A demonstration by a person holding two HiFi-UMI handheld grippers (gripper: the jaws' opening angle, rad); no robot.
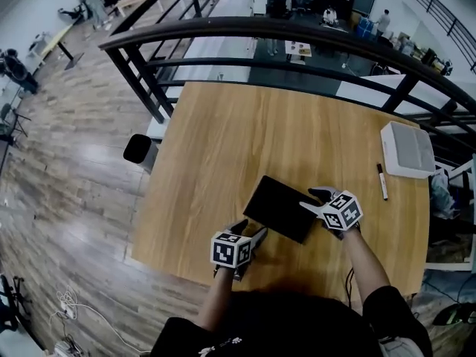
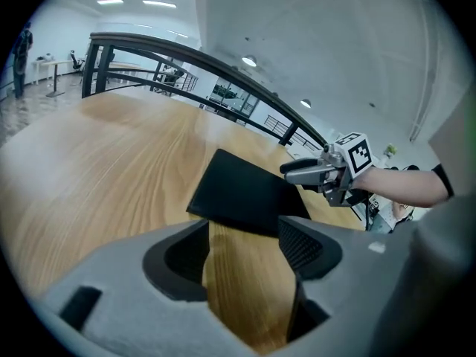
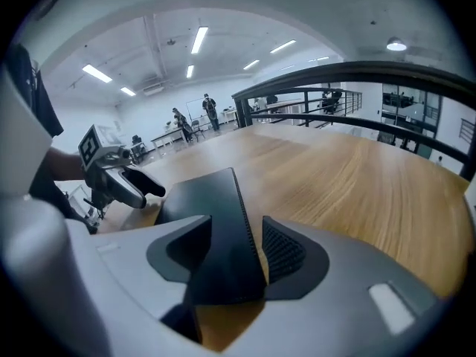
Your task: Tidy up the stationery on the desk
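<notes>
Head view: black notebook (image 1: 281, 208) on desk (image 1: 223, 140).
R gripper (image 1: 311, 199) pinches its right corner; I see L gripper (image 1: 253, 230) jaws spread.

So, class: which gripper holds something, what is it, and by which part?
The right gripper grips the black notebook at its right corner; the left gripper is open, holding nothing.
</notes>
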